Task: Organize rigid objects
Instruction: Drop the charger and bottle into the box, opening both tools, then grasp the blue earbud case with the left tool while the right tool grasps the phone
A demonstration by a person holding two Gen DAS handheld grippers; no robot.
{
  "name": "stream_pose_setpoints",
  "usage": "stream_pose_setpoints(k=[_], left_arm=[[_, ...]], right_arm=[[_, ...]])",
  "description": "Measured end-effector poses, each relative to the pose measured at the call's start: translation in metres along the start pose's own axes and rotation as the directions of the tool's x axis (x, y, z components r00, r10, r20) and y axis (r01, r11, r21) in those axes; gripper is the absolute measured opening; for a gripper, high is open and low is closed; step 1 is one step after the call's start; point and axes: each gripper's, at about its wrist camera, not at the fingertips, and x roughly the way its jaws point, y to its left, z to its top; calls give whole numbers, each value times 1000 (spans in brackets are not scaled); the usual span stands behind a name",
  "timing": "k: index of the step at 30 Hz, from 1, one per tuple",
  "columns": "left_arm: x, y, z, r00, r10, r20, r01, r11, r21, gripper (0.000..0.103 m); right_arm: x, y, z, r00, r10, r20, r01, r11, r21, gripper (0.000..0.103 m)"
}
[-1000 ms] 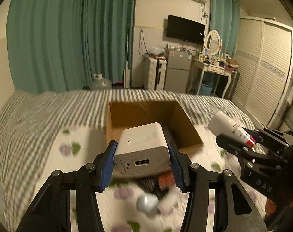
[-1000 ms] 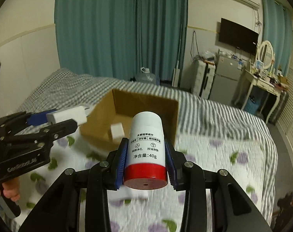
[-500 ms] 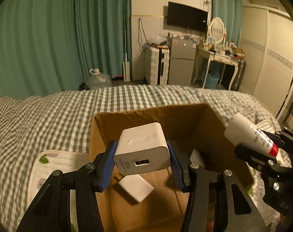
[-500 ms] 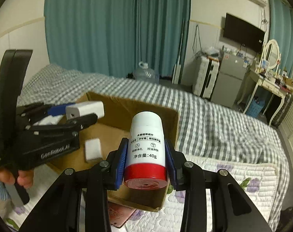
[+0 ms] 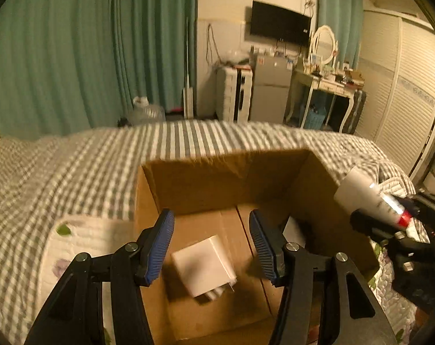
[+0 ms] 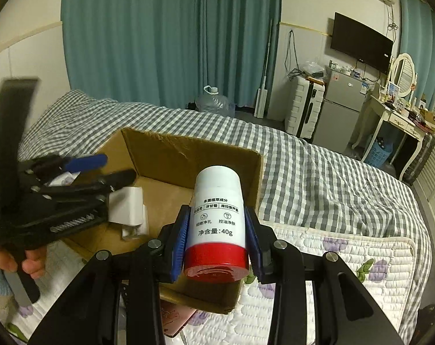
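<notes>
The left gripper (image 5: 211, 247) is opening, empty, above the charger (image 5: 203, 269) in the box (image 5: 194, 184). The right gripper (image 6: 217, 244) clamps the bottle (image 6: 217, 218) lengthwise, red cap toward the camera.

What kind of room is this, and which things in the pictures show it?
Most likely a bedroom in a home. A bed with a checked cover fills the middle, a dressing table with an oval mirror stands by the wall, and a louvred wardrobe is beside it.

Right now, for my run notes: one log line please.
left gripper: opening, empty | charger: in box | right gripper: holds bottle
</notes>
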Motion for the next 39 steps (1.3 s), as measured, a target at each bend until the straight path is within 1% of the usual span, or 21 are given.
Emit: stream_pose_setpoints(k=[3, 6, 11, 12, 13, 14, 15, 18, 20, 23, 28, 32, 36, 39], left_arm=[[-12, 3, 6, 1000, -1, 24, 1, 1000, 1, 58], [-18, 7, 7, 999, 15, 34, -15, 1000, 0, 58], [-17, 21, 8, 999, 37, 31, -36, 999, -27, 61], [-16, 24, 8, 999, 36, 30, -35, 999, -34, 61], [-17, 27, 8, 999, 34, 30, -33, 999, -43, 62], [-18, 29, 8, 999, 34, 30, -33, 998, -48, 62], [-20, 30, 8, 999, 35, 30, -34, 998, -51, 63], [-29, 32, 6, 998, 57, 38, -54, 997, -59, 65], [-41, 32, 4, 997, 62, 41, -60, 996, -67, 66], [-66, 28, -4, 997, 62, 52, -59, 996, -65, 69], [-109, 22, -23, 995, 76, 63, -73, 996, -56, 72], [-130, 19, -41, 996, 81, 47, -78, 995, -56, 72], [-136, 14, -64, 996, 79, 28, -77, 995, -56, 72], [-129, 11, -84, 996, 84, 12, -83, 995, -61, 72]], right_arm=[[5, 0, 3, 1000, 9, -8, -9, 1000, 5, 36], [18, 4, 12, 1000, 22, -21, -22, 1000, 4, 36], [43, 15, 25, 997, 63, -35, -63, 998, 15, 36], [45, 16, 25, 997, 70, -37, -69, 997, 19, 37], [44, 17, 25, 997, 68, -29, -68, 997, 24, 48], [41, 16, 24, 998, 61, -15, -61, 998, 29, 56], [38, 16, 23, 998, 59, -6, -59, 998, 31, 67], [15, 10, 21, 998, 45, 31, -47, 998, 46, 68], [-1, 7, 19, 998, 42, 40, -44, 997, 57, 71], [-30, 3, 14, 998, 28, 59, -32, 997, 65, 77], [-83, 2, -2, 997, -20, 72, 16, 998, 54, 84], [-116, 1, -20, 997, -36, 68, 32, 998, 54, 84], [-128, 6, -44, 996, -62, 64, 59, 998, 36, 86], [-122, 10, -67, 997, -57, 48, 55, 998, 33, 87]])
